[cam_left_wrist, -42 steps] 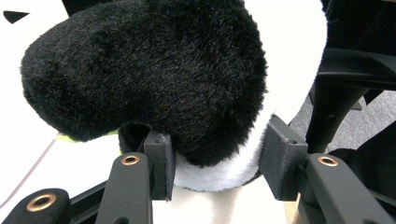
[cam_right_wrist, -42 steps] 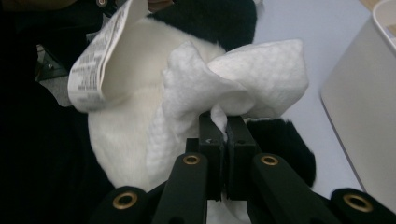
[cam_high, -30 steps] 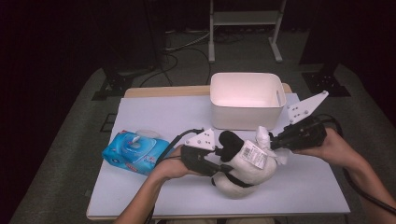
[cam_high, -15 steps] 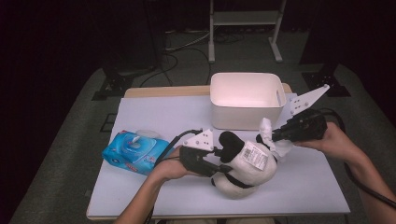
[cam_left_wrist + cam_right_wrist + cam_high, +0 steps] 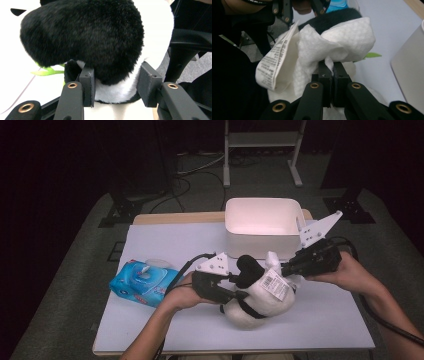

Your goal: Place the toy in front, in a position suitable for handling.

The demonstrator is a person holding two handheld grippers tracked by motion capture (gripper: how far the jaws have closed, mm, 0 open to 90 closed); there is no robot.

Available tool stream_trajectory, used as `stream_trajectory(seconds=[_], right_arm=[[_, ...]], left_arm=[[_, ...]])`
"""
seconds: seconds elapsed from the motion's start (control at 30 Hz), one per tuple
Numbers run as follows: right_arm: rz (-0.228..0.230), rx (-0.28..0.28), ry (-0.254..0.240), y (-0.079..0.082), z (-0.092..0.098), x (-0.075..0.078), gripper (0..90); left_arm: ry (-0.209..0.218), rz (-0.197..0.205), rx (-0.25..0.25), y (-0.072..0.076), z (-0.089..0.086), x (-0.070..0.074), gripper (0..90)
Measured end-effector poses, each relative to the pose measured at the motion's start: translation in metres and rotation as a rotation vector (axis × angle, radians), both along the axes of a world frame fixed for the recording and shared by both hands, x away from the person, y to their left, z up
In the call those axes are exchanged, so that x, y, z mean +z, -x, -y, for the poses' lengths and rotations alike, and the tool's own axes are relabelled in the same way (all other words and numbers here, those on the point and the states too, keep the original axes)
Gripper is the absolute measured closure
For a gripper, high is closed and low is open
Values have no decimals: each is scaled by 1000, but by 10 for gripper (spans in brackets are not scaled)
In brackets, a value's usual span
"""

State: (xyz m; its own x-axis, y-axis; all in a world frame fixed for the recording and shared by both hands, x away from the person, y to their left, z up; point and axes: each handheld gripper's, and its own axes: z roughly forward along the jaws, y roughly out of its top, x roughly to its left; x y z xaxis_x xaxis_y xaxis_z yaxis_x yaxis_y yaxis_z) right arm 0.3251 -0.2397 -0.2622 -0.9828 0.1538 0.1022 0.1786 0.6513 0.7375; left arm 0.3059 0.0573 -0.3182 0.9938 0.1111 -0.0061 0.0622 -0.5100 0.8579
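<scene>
A white-and-black plush panda (image 5: pixel 260 302) lies on the pale table (image 5: pixel 165 240) between my two grippers. My left gripper (image 5: pixel 239 287) comes in from the left, and its pads press on a black-furred part of the panda (image 5: pixel 82 37), with white fur squeezed between them (image 5: pixel 116 85). From the right, my right gripper (image 5: pixel 283 270) is shut on a crumpled white wipe (image 5: pixel 342 42) and holds it against the top of the panda (image 5: pixel 329 18). A printed barcode tag (image 5: pixel 275 282) hangs off the toy beside the wipe (image 5: pixel 274 260).
A blue pack of wipes (image 5: pixel 142 282) lies at the table's left. A white plastic bin (image 5: pixel 260 222) stands at the back, just behind the right gripper. A metal stand (image 5: pixel 262 140) and cables sit on the floor beyond the table.
The right gripper with the wipe has shifted a little over the panda's top, first toward the bin, then back leftward. The left gripper and the panda have kept their place.
</scene>
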Motion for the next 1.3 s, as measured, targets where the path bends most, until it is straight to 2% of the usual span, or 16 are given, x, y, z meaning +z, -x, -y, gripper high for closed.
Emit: stream_trajectory(seconds=[0.1, 0.23, 0.4, 0.5, 0.57, 0.73, 0.9, 1.07, 1.23, 1.3], right_arm=[[-17, -3, 0, 2, 6, -6, 867], [-24, -5, -13, 5, 9, -11, 867], [-6, 23, -37, 4, -1, 0, 867], [16, 39, -18, 7, -10, 6, 867], [23, 29, 4, 8, -11, 6, 867], [-16, -10, -5, 7, 9, -4, 867], [-22, -39, -6, 6, 19, -12, 867], [-10, -37, 7, 1, 12, -8, 867], [6, -21, 16, -5, -5, -2, 866], [12, -24, 9, -9, -10, 0, 866]], left_arm=[[-9, -3, 17, 0, -3, 0, 556], [-19, 1, 12, 0, 2, 0, 556], [-45, 16, 1, 1, 16, 1, 556], [-46, 15, -1, -2, 21, 1, 555], [-35, 2, -2, -4, 20, -1, 556], [-34, 2, -6, -4, 22, -2, 557], [-26, -3, -14, -3, 26, -4, 562], [-28, 0, -15, -3, 26, -4, 565], [-37, 15, -46, 1, 33, -3, 564], [-33, 6, -36, 0, 34, -4, 564]])
